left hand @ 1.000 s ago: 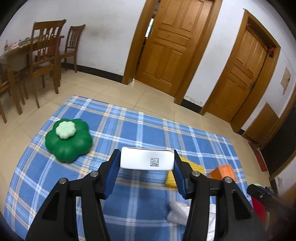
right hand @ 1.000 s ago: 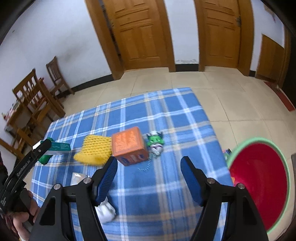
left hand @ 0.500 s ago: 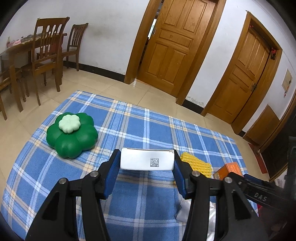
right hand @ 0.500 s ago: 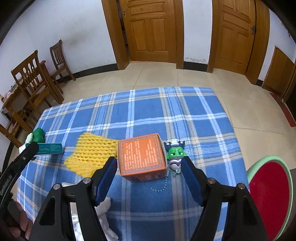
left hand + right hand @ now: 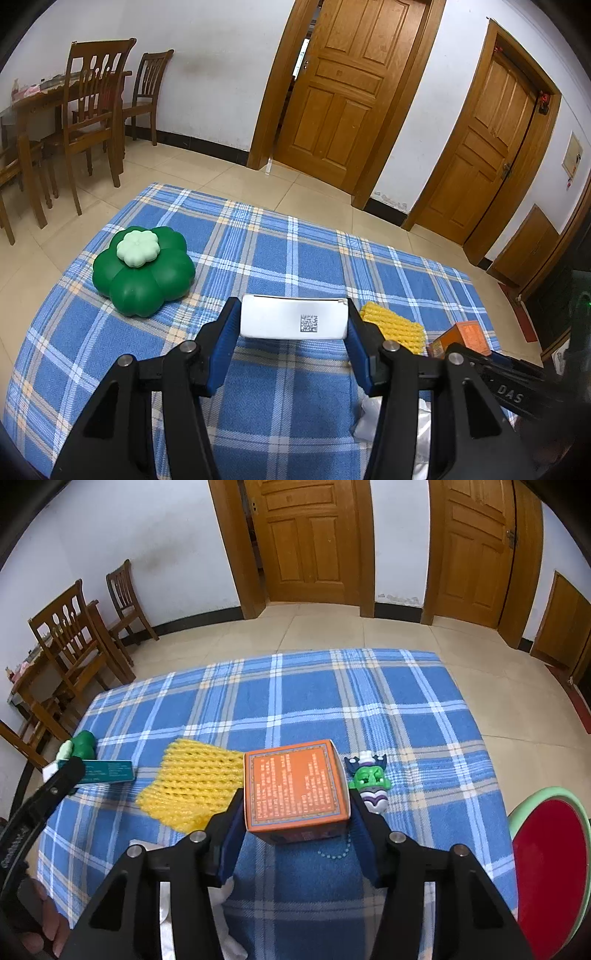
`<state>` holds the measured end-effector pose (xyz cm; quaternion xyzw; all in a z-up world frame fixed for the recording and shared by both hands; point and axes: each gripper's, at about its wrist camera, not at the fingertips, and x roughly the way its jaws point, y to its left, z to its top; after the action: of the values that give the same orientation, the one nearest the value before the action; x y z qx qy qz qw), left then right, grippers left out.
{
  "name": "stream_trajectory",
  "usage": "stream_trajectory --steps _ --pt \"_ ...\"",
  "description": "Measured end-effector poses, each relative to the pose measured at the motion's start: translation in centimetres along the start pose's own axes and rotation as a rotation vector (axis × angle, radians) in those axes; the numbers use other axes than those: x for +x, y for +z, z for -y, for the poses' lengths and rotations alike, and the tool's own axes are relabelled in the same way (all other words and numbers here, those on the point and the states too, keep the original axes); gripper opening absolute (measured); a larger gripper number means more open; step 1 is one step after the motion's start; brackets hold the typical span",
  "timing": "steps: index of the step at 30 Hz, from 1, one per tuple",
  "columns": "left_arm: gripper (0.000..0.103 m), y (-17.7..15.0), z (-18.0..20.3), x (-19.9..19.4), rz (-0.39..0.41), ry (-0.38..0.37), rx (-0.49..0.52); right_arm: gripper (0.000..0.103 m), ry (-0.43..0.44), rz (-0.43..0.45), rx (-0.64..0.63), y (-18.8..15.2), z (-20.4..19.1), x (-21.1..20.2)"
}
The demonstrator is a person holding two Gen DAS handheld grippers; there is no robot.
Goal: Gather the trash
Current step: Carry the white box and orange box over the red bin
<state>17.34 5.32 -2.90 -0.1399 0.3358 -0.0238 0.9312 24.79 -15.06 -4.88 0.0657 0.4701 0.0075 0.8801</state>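
An orange carton (image 5: 295, 782) stands on the blue plaid blanket (image 5: 332, 690). My right gripper (image 5: 297, 801) straddles it, jaws closing, both pads against its sides. My left gripper (image 5: 293, 314) is shut on a small white and teal box (image 5: 280, 321), held above the blanket; the right wrist view shows that box (image 5: 107, 771) at the far left. A yellow foam net (image 5: 188, 782) lies left of the carton. White crumpled wrapping (image 5: 221, 897) lies under my right gripper's fingers.
A green toy figure (image 5: 369, 781) with a bead chain lies right of the carton. A red bin with a green rim (image 5: 546, 867) stands off the blanket's right edge. A green clover-shaped container (image 5: 142, 271) sits on the blanket's left. Wooden chairs (image 5: 96, 122) stand beyond.
My right gripper came down and forward over the orange carton, and its jaws narrowed from wide apart to touching the carton's sides. The left gripper kept the white box in place.
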Motion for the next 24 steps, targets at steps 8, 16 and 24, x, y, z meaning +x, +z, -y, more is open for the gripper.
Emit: stream_trajectory --steps 8,16,24 --pt "0.054 0.0 0.1 -0.1 0.001 0.000 0.001 0.055 0.027 0.038 0.028 -0.9 0.6 -3.0" --pt "0.054 -0.1 1.2 -1.0 0.004 -0.030 0.020 0.055 0.039 0.065 0.068 -2.3 1.6 -6.1" --pt "0.054 -0.5 3.6 -2.9 0.004 -0.073 0.065 0.055 0.034 0.095 0.114 -3.7 3.3 -9.0"
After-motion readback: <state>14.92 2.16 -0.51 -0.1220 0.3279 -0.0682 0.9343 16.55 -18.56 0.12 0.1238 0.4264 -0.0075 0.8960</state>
